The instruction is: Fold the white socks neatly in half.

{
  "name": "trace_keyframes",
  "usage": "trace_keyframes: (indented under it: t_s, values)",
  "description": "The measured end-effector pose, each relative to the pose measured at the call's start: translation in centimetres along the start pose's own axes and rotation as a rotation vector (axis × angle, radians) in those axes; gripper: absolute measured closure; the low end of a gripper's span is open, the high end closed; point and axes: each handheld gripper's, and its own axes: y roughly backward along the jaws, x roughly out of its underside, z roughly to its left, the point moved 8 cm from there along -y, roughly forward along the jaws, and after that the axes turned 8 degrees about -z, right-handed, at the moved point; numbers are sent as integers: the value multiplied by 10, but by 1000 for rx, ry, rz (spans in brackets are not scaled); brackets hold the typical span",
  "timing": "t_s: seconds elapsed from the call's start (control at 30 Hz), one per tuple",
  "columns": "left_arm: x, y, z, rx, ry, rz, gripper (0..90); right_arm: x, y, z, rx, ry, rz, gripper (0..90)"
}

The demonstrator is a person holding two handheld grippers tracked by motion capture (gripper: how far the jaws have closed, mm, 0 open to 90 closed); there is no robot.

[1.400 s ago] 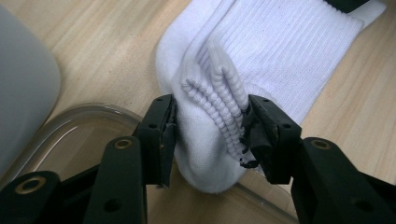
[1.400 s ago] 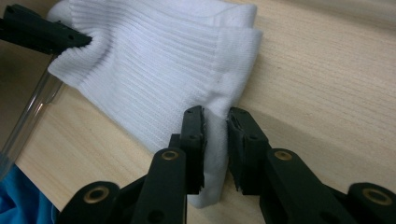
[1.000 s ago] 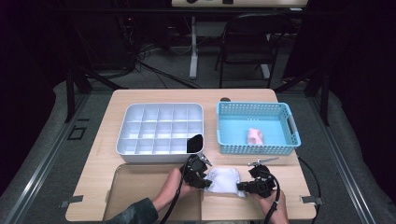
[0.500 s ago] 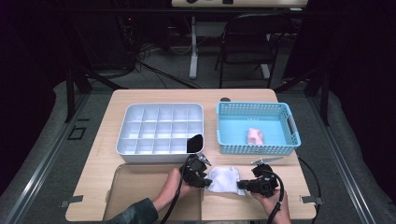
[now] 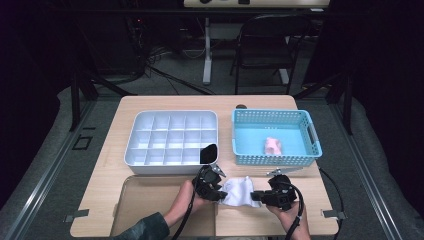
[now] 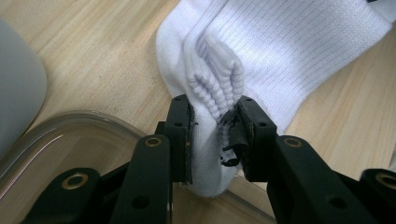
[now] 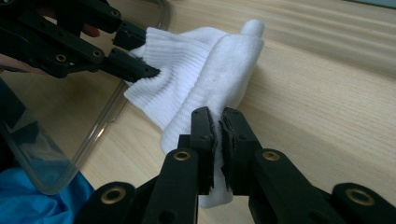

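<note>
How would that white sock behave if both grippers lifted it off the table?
The white sock would probably sag between them: its ribbed knit already bunches into folds where the left gripper pinches it. It looks light and soft, unlikely to break or roll. The right gripper bites thin fabric, so it might slip out.

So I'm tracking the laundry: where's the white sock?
In the high view the white sock lies at the table's near edge, pinched between left gripper and right gripper.

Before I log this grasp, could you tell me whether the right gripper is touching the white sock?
Touching: the right gripper view shows the right gripper with its jaws pinched shut on the sock's edge.
</note>
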Motion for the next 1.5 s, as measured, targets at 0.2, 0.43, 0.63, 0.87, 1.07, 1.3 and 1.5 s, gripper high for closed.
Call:
trace_keyframes:
  t_s: [0.2, 0.43, 0.63, 0.87, 1.07, 1.3, 1.5]
  values:
    - [0, 0, 0, -1, -1, 3, 691, -2, -1, 5, -15, 12, -5, 840]
    - [0, 0, 0, 2, -1, 0, 691, -3, -2, 10, -26, 17, -3, 841]
    - [0, 0, -1, 3, -2, -3, 691, -4, -4, 14, -31, 25, -5, 841]
    - [0, -1, -1, -2, -2, -5, 693, -7, -5, 17, -40, 40, -11, 841]
    - [-2, -3, -1, -5, 2, -18, 694, -9, -4, 19, -39, 45, -19, 841]
    - [-2, -3, -2, 1, 1, -17, 693, -12, -5, 23, -47, 58, -24, 842]
    - [-1, 0, -3, 16, 1, -2, 631, -9, -8, 21, -35, 66, -12, 842]
